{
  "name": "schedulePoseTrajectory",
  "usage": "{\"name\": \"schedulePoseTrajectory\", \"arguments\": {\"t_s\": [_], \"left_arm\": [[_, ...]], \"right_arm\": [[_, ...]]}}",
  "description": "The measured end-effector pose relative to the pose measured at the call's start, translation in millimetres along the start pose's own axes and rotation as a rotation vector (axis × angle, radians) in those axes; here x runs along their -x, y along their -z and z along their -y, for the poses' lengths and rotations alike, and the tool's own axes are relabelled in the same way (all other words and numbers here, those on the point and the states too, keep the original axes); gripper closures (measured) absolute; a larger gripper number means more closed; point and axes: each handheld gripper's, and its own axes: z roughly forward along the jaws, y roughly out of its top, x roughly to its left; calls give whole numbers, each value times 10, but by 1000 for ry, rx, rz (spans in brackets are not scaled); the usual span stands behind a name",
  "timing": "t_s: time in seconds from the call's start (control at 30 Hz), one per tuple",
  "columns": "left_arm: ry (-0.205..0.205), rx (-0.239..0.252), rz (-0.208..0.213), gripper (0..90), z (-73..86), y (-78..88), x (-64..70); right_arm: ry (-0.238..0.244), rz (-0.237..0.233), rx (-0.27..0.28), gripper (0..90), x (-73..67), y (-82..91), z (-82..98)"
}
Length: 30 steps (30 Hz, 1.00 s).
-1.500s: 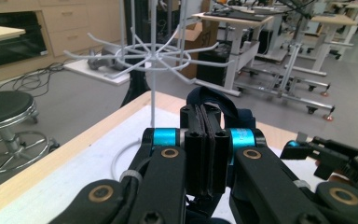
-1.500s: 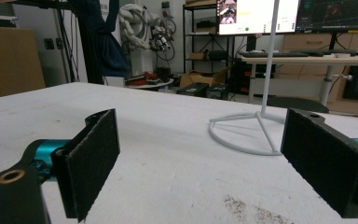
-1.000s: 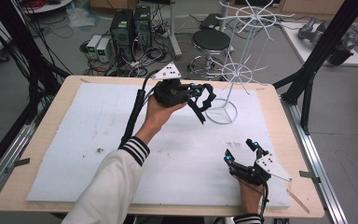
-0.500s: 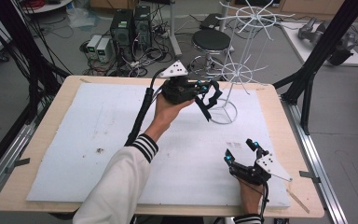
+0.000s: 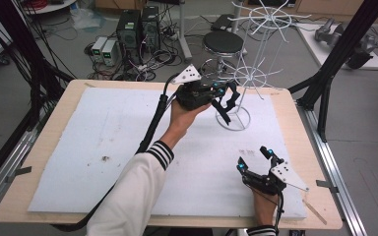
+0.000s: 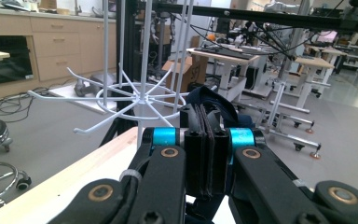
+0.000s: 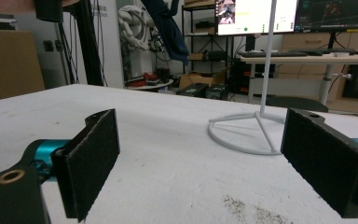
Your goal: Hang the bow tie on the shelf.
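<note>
The left gripper (image 5: 225, 101) is clenched on a dark strap (image 6: 210, 103), held in the air just beside the pole of the white wire hook stand (image 5: 239, 78) near the far edge of the worktop (image 5: 39, 162). The strap hangs in a loop from the jaws, close to the stand's lower ring of hooks. The right gripper (image 5: 254, 158) rests low on the white sheet near the front right corner, its jaws spread wide with nothing between them
</note>
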Motion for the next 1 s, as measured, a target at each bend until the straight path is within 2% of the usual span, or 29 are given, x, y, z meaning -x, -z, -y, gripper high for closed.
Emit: {"name": "schedulePoseTrajectory", "arguments": {"t_s": [0.17, 0.3, 0.43, 0.5, 0.57, 0.63, 0.73, 0.83, 1.0], "left_arm": [[7, 2, -4, 883, 20, -46, -35], [35, 36, -5, 882, 38, -69, -80], [24, 12, -12, 883, 43, -101, -97], [1, -4, -11, 883, 15, -135, -80], [1, 10, 1, 883, -11, -163, -58], [-8, -1, -5, 883, -20, -186, -54], [4, -16, -19, 883, -12, -189, -87], [-13, -27, -23, 883, -3, -201, -90], [-13, -35, -21, 883, 23, -230, -89]], "right_arm": [[0, 0, -1, 106, 5, 2, -2], [4, 2, 2, 107, 10, 0, -1], [3, 3, 2, 107, 9, -1, -1], [3, 2, 1, 107, 11, -1, -2], [2, 3, 1, 107, 11, -1, -2], [2, 2, 1, 107, 12, 0, -2], [2, 2, 0, 107, 11, -1, -2], [1, 4, 0, 107, 11, -1, -2], [-8, 3, -3, 107, 8, 0, -3]]}}
